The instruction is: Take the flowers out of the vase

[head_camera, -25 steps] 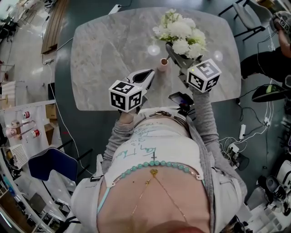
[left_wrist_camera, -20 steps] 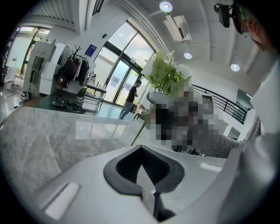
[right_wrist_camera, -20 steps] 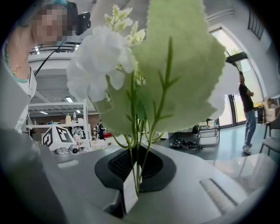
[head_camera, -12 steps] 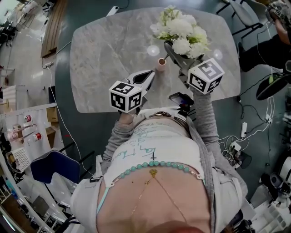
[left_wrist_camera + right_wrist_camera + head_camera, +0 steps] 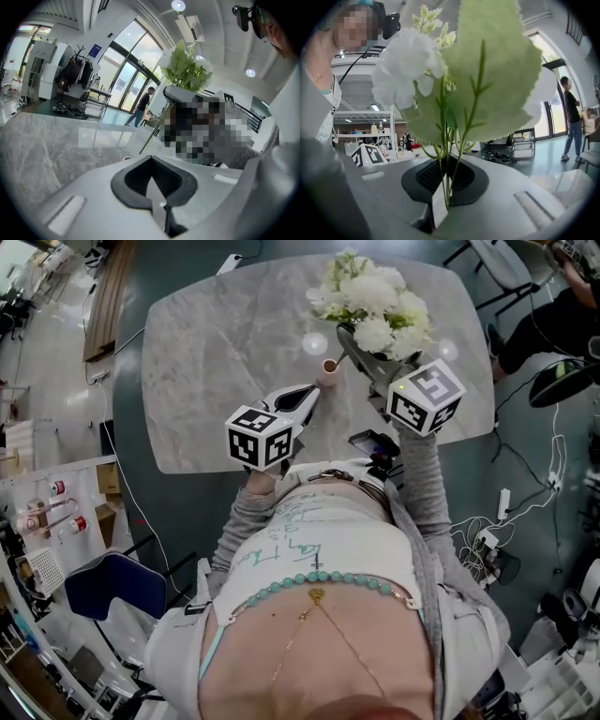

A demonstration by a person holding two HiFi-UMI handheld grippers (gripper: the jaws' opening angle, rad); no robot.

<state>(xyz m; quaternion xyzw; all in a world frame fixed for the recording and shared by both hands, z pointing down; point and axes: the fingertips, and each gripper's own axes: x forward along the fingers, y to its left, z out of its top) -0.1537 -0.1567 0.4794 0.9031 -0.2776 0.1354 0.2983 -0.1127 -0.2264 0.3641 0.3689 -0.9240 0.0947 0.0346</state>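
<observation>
Flowers (image 5: 370,296) here are a fake-looking white bunch with big soft leaves, sitting at the top centre-right of the head view above the marble surface (image 5: 225,343). The little pink vase (image 5: 328,371) is just below-left of them.

My guess is they're super light, but floppy up top. The blooms and leaves would crush or bend if squeezed, and the thin green stems (image 5: 445,154) are the only sensible place to grab. Low on the stems, bunched together, seems the way to go, and with a top-heavy bunch I'd expect some swinging around.

The right hand-held gripper (image 5: 354,341) is doing exactly that. In its own view the jaws are closed tight on a few stems, with leaves and a white bloom towering right over the camera. I honestly can't tell if the stem ends have cleared the vase rim or not.

The left hand-held gripper (image 5: 309,392) hangs over the surface's near edge, lower left of the vase. Its jaws are pressed together with nothing between them, and it's touching nothing.
</observation>
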